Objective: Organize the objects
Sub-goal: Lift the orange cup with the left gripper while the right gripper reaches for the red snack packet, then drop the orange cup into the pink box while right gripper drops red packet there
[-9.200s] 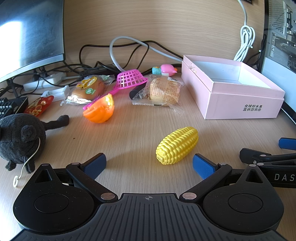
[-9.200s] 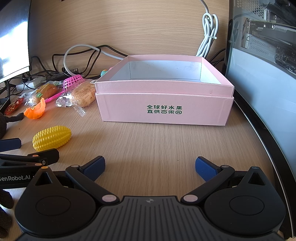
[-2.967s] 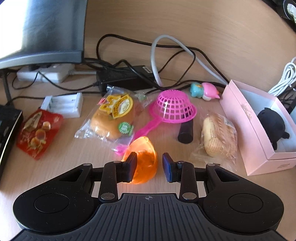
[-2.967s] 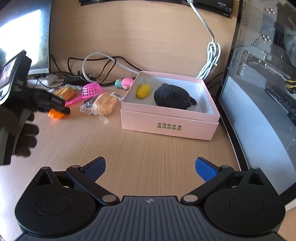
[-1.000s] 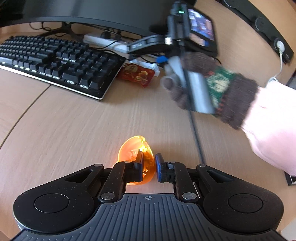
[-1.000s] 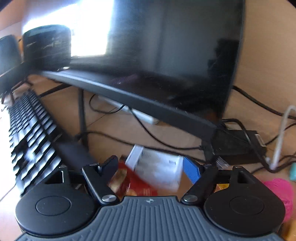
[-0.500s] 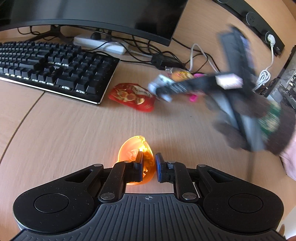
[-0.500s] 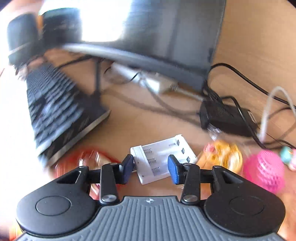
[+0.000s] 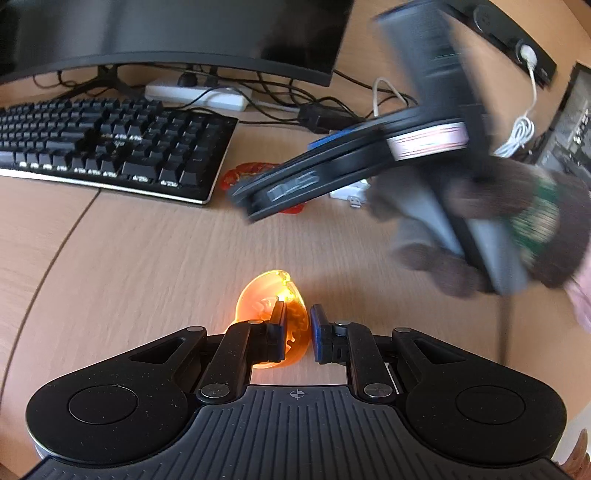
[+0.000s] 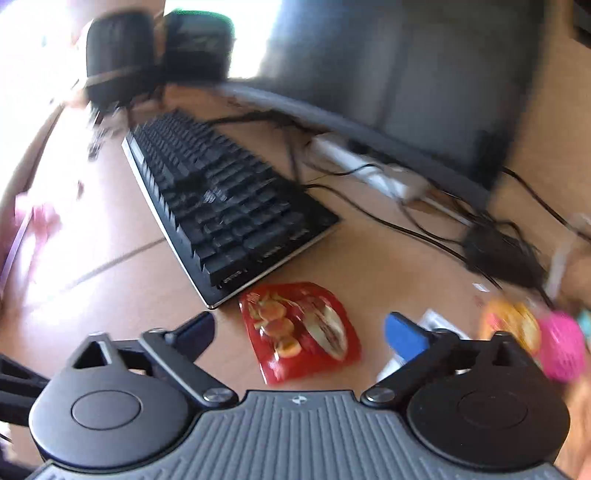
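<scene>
My left gripper [image 9: 297, 328] is shut on an orange translucent plastic shell [image 9: 271, 302] and holds it just above the wooden desk. My right gripper [image 10: 299, 332] is open and empty, above a red snack packet [image 10: 301, 328] that lies on the desk by the keyboard corner. The right gripper also shows blurred in the left wrist view [image 9: 280, 184], held by a gloved hand [image 9: 480, 236]. A white battery case [image 10: 424, 325] lies by its right finger. A wrapped bun [image 10: 511, 325] and a pink strainer [image 10: 563, 343] are at the right edge, blurred.
A black keyboard [image 9: 107, 144] lies at the left. A monitor [image 9: 166, 33] stands at the back, with a white power strip [image 9: 195, 96] and tangled cables [image 9: 325, 110] under it. Two dark speakers [image 10: 155, 51] stand at the far left in the right wrist view.
My right gripper has opened and let go of the white battery case, and it has swung over the red snack packet. My left gripper still holds the orange shell in the same place.
</scene>
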The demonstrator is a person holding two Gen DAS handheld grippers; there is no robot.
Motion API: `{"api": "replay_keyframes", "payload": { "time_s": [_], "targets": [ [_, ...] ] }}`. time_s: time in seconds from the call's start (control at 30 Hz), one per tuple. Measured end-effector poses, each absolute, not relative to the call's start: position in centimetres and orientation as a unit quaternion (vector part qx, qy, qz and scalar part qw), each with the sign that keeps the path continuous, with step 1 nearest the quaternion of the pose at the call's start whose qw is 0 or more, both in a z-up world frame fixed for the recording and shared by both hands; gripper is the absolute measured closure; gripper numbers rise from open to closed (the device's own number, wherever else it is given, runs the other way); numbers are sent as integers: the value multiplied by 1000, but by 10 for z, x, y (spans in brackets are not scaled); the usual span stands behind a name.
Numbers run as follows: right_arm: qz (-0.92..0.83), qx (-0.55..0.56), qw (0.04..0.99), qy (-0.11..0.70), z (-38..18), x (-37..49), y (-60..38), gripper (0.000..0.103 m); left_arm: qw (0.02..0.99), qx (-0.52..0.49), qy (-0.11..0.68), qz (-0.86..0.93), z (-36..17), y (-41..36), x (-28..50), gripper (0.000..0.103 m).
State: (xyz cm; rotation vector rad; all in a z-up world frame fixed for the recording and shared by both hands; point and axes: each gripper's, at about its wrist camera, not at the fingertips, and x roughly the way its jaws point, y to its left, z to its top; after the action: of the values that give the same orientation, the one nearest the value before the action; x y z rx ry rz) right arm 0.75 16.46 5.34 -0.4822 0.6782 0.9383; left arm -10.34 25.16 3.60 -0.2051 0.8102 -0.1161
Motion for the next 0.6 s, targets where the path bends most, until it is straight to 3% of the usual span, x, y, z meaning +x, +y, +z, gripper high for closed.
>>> {"api": "replay_keyframes", "payload": {
  "time_s": [0.1,0.17,0.6],
  "targets": [
    [444,-245,795,334,33,22,181,3,914,-89,393,-53,37,248,-104,87],
    [443,-214,794,358,30,29,179,23,914,-87,394,-49,37,248,-103,87],
    [333,-145,859,361,93,-19,27,26,912,-50,384,-135,51,180,-85,87]
  ]
}}
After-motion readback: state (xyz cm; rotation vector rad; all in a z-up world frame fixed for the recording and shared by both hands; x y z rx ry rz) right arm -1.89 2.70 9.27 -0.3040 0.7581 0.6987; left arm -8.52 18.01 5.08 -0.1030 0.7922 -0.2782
